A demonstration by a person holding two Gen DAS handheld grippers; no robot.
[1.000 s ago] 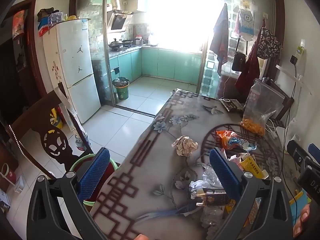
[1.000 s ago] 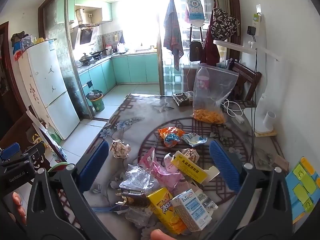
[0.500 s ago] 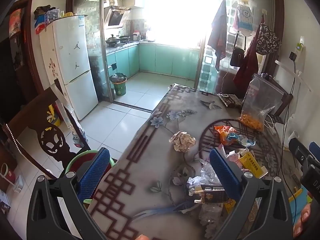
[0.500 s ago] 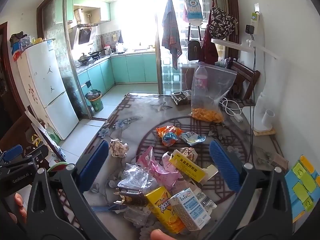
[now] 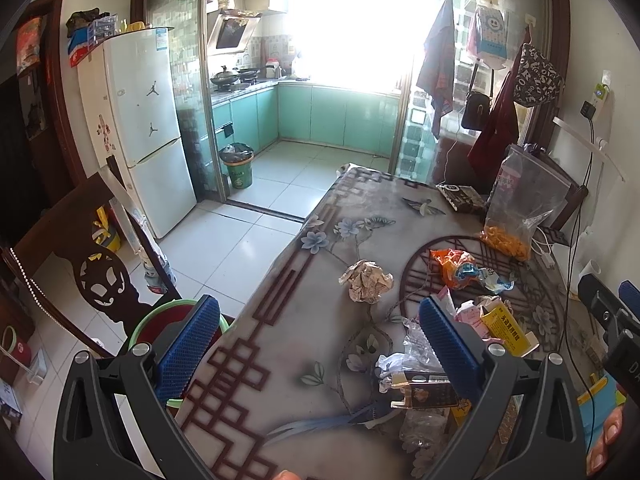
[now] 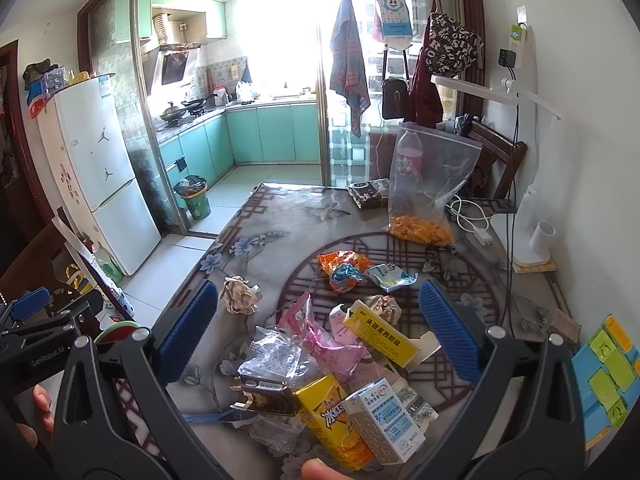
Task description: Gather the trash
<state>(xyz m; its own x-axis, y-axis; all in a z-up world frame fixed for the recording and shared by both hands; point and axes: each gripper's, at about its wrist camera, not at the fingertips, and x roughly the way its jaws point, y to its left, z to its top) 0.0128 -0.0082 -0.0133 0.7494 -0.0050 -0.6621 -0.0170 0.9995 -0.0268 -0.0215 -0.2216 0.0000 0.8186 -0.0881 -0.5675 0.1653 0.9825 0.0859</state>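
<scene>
My right gripper (image 6: 318,328): jaws apart, empty, above heaped wrappers to choose 1 | left gripper (image 5: 316,342): apart, empty | crumpled beige paper ball (image 5: 366,280) lies separate.

Patterned table (image 6: 280,216) strewn with crumpled paper ball (image 6: 240,294), wrappers (image 6: 344,266), cartons (image 6: 384,420), seemingly snack-filled zip bag (image 6: 430,188).

Between the right gripper's (image 6: 318,332) ridged blue pads (image 6: 186,330) lies a pink wrapper (image 6: 324,344) beside a yellow box (image 6: 380,336) with black lettering. Nearer its base sit a yellow-orange carton (image 6: 334,420) and a white-and-blue carton (image 6: 384,416). Beyond its tips is an orange-and-blue wrapper (image 6: 342,268). The tablecloth (image 5: 320,320) under the left gripper (image 5: 320,342) is grey with pale blue flowers and dark red fretwork. Left of that gripper shows a green-rimmed red bin (image 5: 160,320). Far ahead stand teal cabinets (image 5: 332,116).
</scene>
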